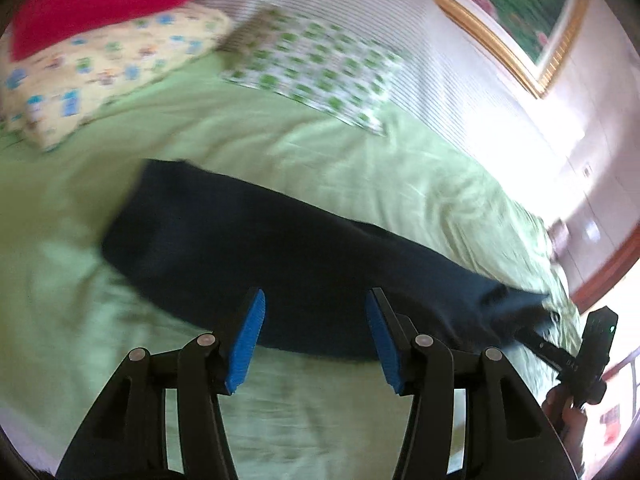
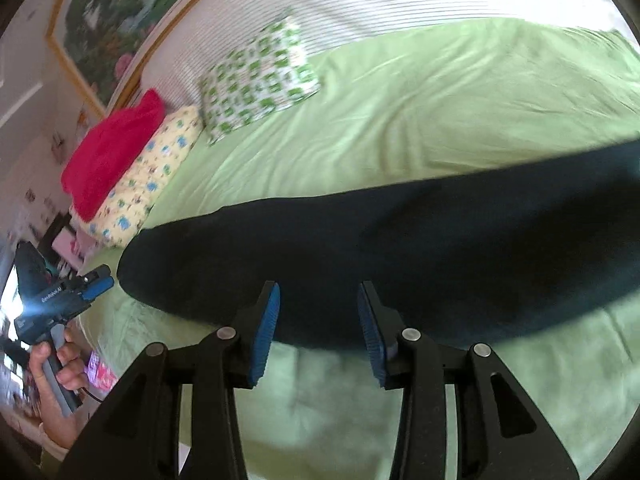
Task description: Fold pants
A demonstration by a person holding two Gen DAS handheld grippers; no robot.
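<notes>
Dark navy pants (image 1: 256, 256) lie flat as a long band across the green bedsheet (image 1: 280, 152). They also show in the right wrist view (image 2: 400, 256). My left gripper (image 1: 315, 300) is open and empty, its blue pads just above the near edge of the pants. My right gripper (image 2: 319, 292) is open and empty over the near edge of the pants. The right gripper also shows in the left wrist view (image 1: 548, 320) at the far right end of the pants. The left gripper shows in the right wrist view (image 2: 98, 282) beside the left end.
A red cushion (image 2: 112, 160), a yellow patterned pillow (image 2: 152, 176) and a green-and-white pillow (image 2: 256, 76) lie at the head of the bed. A framed picture (image 1: 512, 12) hangs on the wall. The bed's edge runs close to both hands.
</notes>
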